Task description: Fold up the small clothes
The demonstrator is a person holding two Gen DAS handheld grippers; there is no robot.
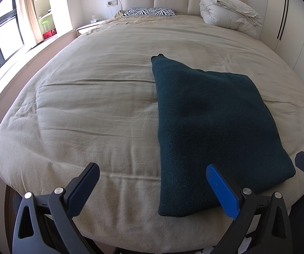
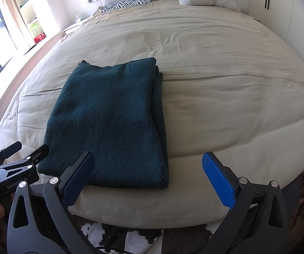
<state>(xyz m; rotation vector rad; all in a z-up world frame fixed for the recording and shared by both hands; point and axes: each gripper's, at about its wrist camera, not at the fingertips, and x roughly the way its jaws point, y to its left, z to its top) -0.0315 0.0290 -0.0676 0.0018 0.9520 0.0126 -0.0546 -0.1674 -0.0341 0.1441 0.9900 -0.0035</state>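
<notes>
A dark green knit sweater (image 1: 207,127) lies folded lengthwise into a long rectangle on the beige bed cover (image 1: 88,97), near the foot edge. It also shows in the right wrist view (image 2: 107,122). My left gripper (image 1: 152,182) is open and empty, hovering over the foot edge at the sweater's near left corner. My right gripper (image 2: 149,173) is open and empty, over the sweater's near right corner. The left gripper also shows at the left in the right wrist view (image 2: 20,154).
A rolled white duvet (image 1: 228,10) and a zebra-print pillow (image 1: 149,12) lie at the headboard. White wardrobes (image 1: 296,31) stand on the right, a window and shelves on the left. A cowhide rug (image 2: 120,237) lies on the floor below the bed.
</notes>
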